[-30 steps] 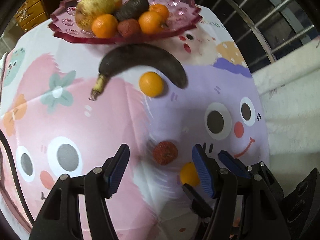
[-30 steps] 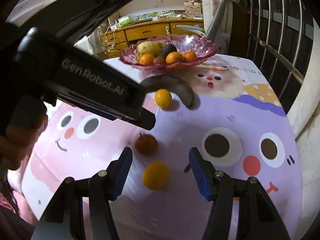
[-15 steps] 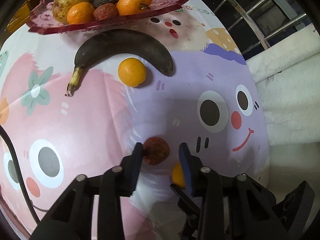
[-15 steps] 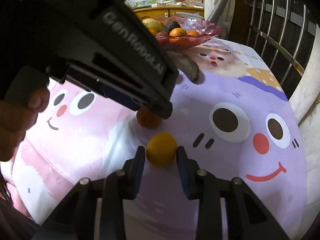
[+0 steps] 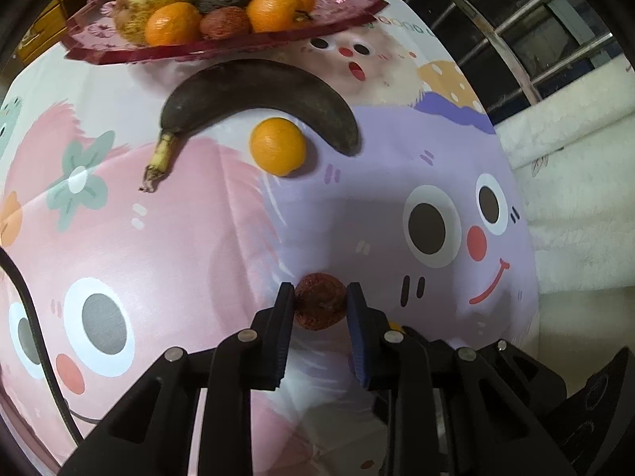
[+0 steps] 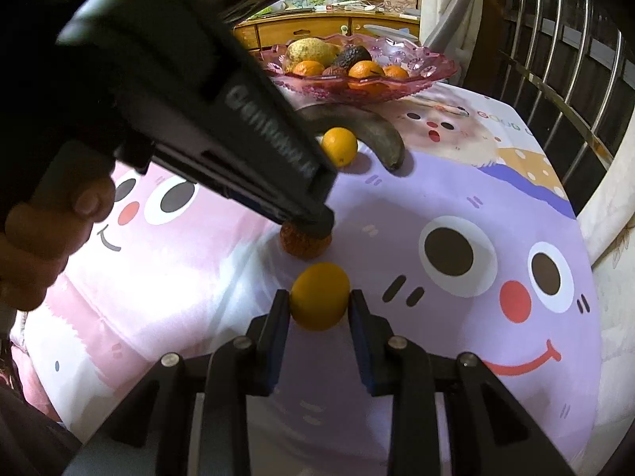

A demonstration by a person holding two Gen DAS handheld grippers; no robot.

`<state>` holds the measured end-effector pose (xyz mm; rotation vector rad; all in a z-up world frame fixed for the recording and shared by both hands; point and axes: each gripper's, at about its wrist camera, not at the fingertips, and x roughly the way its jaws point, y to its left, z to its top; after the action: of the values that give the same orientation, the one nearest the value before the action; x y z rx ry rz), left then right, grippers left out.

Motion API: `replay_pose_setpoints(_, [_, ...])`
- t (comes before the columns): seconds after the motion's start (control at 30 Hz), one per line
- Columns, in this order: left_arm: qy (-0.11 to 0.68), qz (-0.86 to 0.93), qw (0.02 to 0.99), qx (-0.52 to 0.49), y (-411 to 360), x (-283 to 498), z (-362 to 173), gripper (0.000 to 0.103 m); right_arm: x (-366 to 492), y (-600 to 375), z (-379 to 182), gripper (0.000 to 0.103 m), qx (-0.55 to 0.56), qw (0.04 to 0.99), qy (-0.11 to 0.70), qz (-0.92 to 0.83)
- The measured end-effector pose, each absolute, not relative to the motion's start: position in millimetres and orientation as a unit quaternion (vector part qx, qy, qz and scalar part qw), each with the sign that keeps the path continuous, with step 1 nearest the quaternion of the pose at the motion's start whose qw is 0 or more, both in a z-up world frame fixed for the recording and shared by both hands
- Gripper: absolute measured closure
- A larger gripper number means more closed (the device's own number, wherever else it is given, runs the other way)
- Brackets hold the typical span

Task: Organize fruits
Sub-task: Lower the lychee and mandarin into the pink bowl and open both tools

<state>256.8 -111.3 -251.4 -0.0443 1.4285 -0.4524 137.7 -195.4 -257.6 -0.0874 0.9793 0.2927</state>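
Partly sorted — both tongs clamped on fruit, nothing lifted yet.
Pink bowl (image 5: 349, 12) already holds oranges, a pear, an avocado, a lychee. Left tongs (image 5: 320, 297) are clamped on the red lychee (image 5: 319, 305), right tongs (image 6: 319, 301) on the small orange (image 6: 319, 295), both well short of the bowl on the desk (image 5: 166, 218). Black banana (image 5: 258, 95) and another orange (image 5: 278, 146) lie just before the bowl, still to go.

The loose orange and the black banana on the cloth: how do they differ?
The round, bright orange is small; the long, curved, blackened banana is much larger. The banana arches over the orange on the plate's side. Both lie on the printed tablecloth, held by neither tongs.
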Motion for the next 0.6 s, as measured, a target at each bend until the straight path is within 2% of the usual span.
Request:
replay_pose_setpoints(0.3, [0.614,-0.188,0.764,-0.057,-69,271,-210,0.079,159,-197,-234,0.073,-0.063,0.877,0.452,0.148])
replay_pose_setpoints(0.6, [0.539,-0.167,0.821,-0.086,-30,305,-160,0.079,204,-184,-204,0.073,-0.083,0.892,0.416,0.154])
